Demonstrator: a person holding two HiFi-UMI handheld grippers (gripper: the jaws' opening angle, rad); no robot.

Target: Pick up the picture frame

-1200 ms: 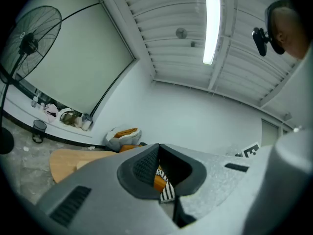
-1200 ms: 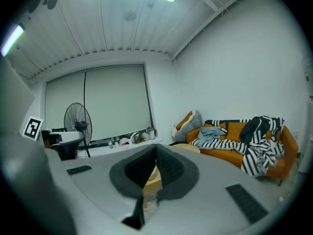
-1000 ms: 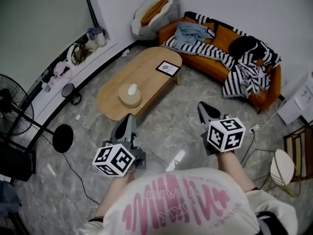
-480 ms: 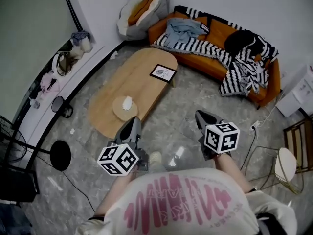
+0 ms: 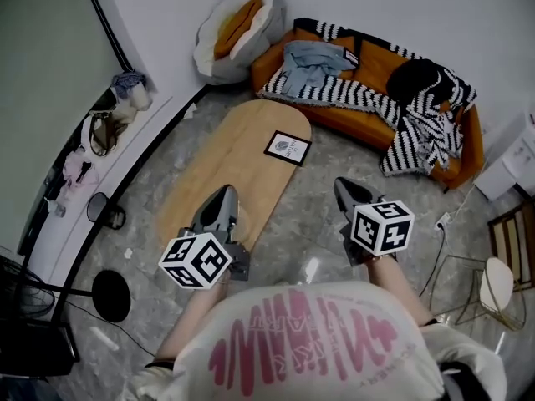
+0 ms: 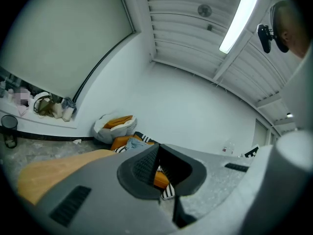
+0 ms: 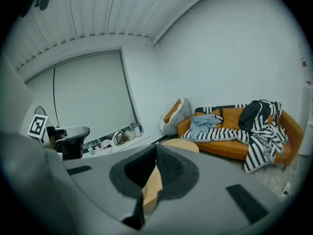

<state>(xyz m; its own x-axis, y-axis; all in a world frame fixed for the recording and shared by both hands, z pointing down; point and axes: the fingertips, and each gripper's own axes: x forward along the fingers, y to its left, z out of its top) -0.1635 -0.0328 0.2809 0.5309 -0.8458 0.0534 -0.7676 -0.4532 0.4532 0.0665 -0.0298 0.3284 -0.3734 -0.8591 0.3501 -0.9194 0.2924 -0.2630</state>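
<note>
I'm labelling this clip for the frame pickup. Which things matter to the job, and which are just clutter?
Job:
picture frame
wooden table under it
left gripper
right gripper

Lying about:
orange sofa
striped blanket
beanbag
round black stand base
</note>
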